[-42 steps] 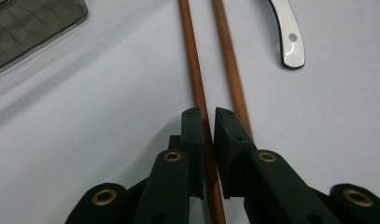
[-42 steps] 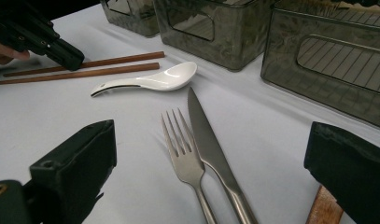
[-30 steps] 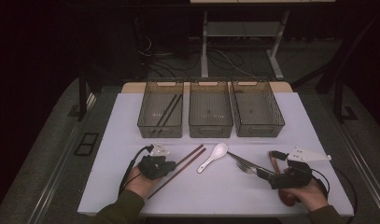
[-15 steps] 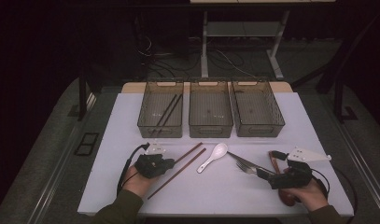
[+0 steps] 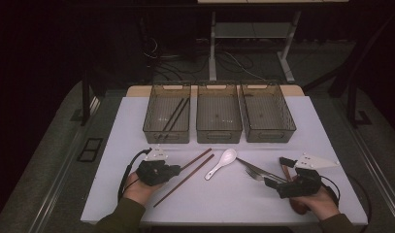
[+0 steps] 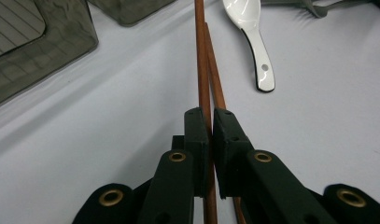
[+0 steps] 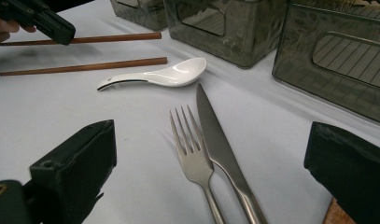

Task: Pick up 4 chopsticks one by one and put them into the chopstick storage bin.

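slim reddish-brown wooden chopstick [image 6: 202,60], straight, smooth

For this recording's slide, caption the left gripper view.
Left gripper shut on one brown chopstick, its twin alongside, white spoon beyond.

Two long brown wooden chopsticks [image 6: 202,70] look smooth and matt. Beside them, the white ceramic spoon [image 6: 253,28] is shiny.

We are seeing the left gripper [image 5: 173,170] lifting one chopstick [image 5: 196,158] away from the other chopstick [image 5: 184,180], the pair now lying apart rather than side by side.
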A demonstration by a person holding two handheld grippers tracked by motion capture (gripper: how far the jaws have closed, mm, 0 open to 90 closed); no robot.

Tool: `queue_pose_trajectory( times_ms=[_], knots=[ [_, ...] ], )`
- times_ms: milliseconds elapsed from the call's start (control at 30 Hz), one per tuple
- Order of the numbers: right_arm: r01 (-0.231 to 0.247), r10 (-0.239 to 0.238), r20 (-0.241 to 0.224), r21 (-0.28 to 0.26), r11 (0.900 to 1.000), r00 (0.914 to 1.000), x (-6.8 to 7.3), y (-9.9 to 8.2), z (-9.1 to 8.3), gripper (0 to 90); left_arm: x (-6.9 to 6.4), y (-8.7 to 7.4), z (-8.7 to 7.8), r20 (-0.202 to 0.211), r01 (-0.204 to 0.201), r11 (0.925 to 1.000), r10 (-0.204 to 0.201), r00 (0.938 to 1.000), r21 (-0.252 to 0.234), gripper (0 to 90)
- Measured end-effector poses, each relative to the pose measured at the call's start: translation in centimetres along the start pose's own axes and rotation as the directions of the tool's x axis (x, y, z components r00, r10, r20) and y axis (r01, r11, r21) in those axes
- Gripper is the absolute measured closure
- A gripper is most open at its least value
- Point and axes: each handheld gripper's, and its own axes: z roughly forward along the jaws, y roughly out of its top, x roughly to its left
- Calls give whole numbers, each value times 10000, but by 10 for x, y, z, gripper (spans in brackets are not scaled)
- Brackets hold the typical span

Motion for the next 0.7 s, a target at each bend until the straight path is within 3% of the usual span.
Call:
queue_pose_trajectory(
  times_ms=[700],
  knots=[
    [-8, 8, -12, 24, 10000, 10000, -1, 0, 1, 27, -5, 16, -23, 304, -141, 9978, 161, 9994, -647, 844]
  ],
)
